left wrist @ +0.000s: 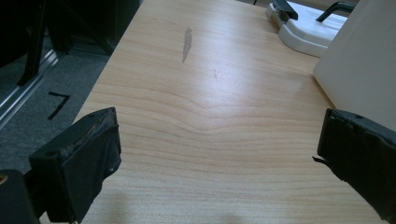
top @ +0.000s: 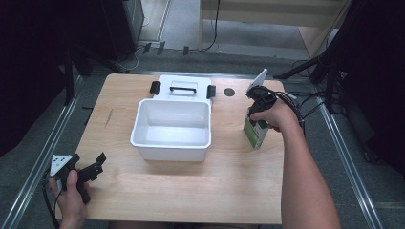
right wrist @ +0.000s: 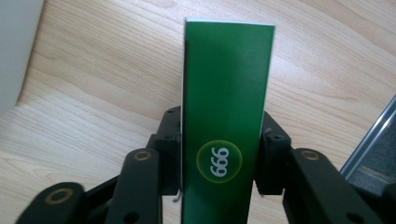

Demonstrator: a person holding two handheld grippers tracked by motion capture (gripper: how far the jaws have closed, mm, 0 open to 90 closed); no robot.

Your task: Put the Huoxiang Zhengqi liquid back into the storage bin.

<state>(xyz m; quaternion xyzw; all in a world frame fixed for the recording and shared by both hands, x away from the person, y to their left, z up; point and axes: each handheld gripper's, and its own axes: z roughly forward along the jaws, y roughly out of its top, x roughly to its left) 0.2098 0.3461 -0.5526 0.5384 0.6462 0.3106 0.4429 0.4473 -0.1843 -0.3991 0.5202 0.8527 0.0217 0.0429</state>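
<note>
A green and white carton [top: 254, 131] stands upright on the wooden table [top: 191, 181], to the right of a white open bin [top: 171, 152]. My right gripper [top: 260, 99] comes down on the carton from above and is shut on it. In the right gripper view the carton [right wrist: 227, 84] shows a green face with a round "999" mark, and both pads of my right gripper [right wrist: 219, 137] press on its sides. My left gripper [top: 95, 164] rests at the table's front left corner. Its jaws stand wide open over bare wood [left wrist: 217, 144].
The bin's white lid [top: 184, 86] with black latches and a handle lies flat behind the bin. A small dark round spot [top: 229, 92] marks the table near the lid. The bin's wall [left wrist: 359, 70] and the lid [left wrist: 303, 32] lie ahead of the left gripper.
</note>
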